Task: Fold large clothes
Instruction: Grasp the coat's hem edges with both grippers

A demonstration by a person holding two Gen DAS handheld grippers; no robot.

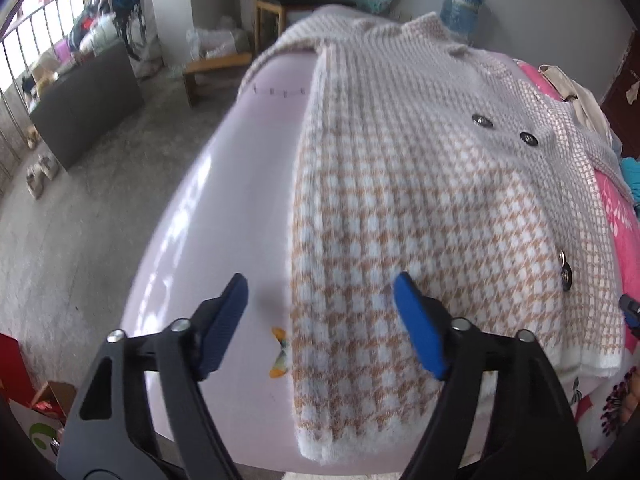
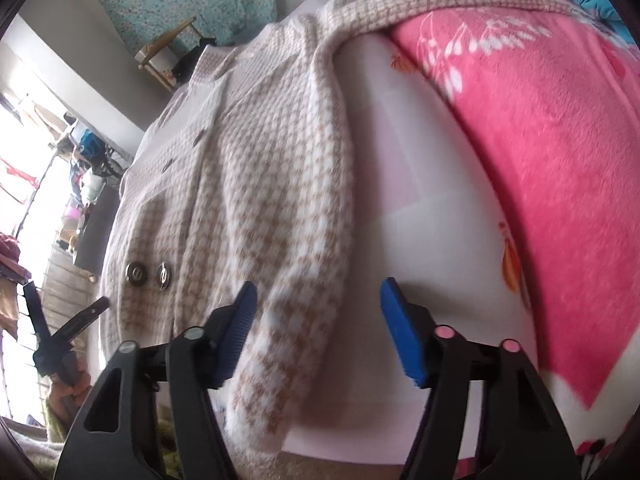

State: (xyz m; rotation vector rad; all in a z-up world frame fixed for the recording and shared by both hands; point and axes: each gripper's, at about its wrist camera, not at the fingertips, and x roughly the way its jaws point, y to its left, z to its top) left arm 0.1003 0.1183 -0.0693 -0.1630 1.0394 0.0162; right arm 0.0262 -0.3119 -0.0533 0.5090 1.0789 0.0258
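Pink desk [image 1: 224, 208] carries a checked cardigan [image 1: 400, 200], sleeves folded in, body unfolded; both grippers' [image 1: 320, 320] [image 2: 316, 328] jaws wide, empty.

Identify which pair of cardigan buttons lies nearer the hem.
The shiny metal pair on the houndstooth cardigan, side by side just above the white hem; the other two buttons sit farther up toward the collar.
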